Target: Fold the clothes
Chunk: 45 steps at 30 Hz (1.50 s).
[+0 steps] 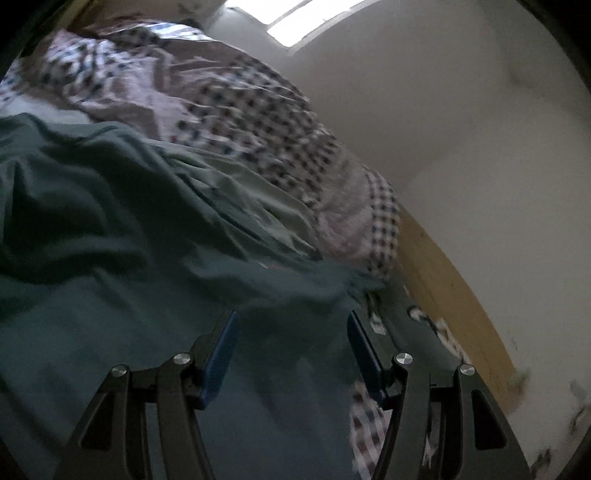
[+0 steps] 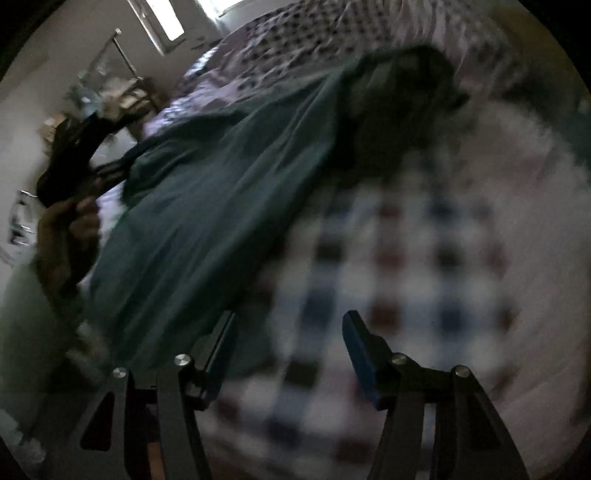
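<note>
A dark teal garment (image 1: 122, 236) lies rumpled across a bed with a checked cover (image 1: 236, 122). My left gripper (image 1: 291, 317) is open just above the teal cloth, blue pads wide apart, nothing between them. In the right wrist view the same teal garment (image 2: 207, 192) stretches diagonally from the lower left to the upper right. My right gripper (image 2: 288, 317) is open, low over the checked cover (image 2: 399, 251) at the garment's edge, and its left fingertip (image 2: 225, 332) is over the teal cloth. The other gripper (image 2: 81, 144), held by a hand (image 2: 70, 229), shows at the far left.
A wooden bed frame (image 1: 447, 280) runs along the right side against a pale wall (image 1: 461, 110). A bright window (image 2: 162, 22) and a cluttered shelf (image 2: 122, 92) stand beyond the bed's far end. Both views are dim and motion-blurred.
</note>
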### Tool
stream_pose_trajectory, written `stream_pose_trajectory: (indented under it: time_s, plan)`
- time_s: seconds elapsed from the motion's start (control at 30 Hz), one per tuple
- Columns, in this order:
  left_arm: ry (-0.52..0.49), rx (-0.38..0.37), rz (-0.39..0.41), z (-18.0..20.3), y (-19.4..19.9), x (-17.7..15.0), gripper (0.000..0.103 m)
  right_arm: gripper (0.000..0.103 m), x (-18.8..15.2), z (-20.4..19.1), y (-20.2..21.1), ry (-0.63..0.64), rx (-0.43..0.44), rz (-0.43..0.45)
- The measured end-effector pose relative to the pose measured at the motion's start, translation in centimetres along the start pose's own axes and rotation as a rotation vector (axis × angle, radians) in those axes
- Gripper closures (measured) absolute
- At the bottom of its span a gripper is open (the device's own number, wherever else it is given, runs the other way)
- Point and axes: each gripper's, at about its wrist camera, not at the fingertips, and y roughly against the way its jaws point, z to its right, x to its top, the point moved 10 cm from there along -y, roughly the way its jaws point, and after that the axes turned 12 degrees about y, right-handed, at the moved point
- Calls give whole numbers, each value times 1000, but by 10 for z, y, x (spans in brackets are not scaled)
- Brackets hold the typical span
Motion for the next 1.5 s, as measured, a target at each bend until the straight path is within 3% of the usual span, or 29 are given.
stream_pose_trajectory:
  time_s: [0.1,0.17,0.23,0.37,0.47,0.5,0.53,0.67,0.97,1.07,1.17,1.3,1.4,1.5]
  plan:
    - [-69,-7,-46,13,8,-34,37,41,-6,-5,-8,14,30,24]
    - [-111,45,-85,3,10,-57,37,41,-3,-4,-10,-16,74,51]
    - [-140,112,-113,-20,18,-81,37,41,1,-6,-16,10,49,53]
    - [-70,244,-109,-70,54,-106,37,45,8,-11,-28,76,-16,52]
    - [1,276,-62,-88,85,-109,37,52,8,-16,-34,120,-74,49]
    - [30,284,-47,-93,96,-109,37,73,4,-18,-35,134,-85,45]
    - [57,287,-35,-97,105,-109,37,100,2,-21,-34,149,-92,44]
    - [148,303,27,-114,140,-109,37,100,-8,-31,-23,209,-142,54]
    - [222,359,67,-149,194,-108,37,100,-66,-2,87,-13,-236,198]
    - [270,333,92,-156,205,-105,37,100,-89,8,115,-80,-261,231]
    - [298,319,131,-159,220,-101,37,101,-104,15,119,-109,-288,209]
    - [320,362,177,-173,246,-95,37,101,-115,26,117,-146,-303,181]
    - [272,415,246,-172,273,-85,37,100,-120,31,112,-170,-296,162]
    - [208,484,244,-176,289,-84,34,100,-121,37,106,-194,-290,146]
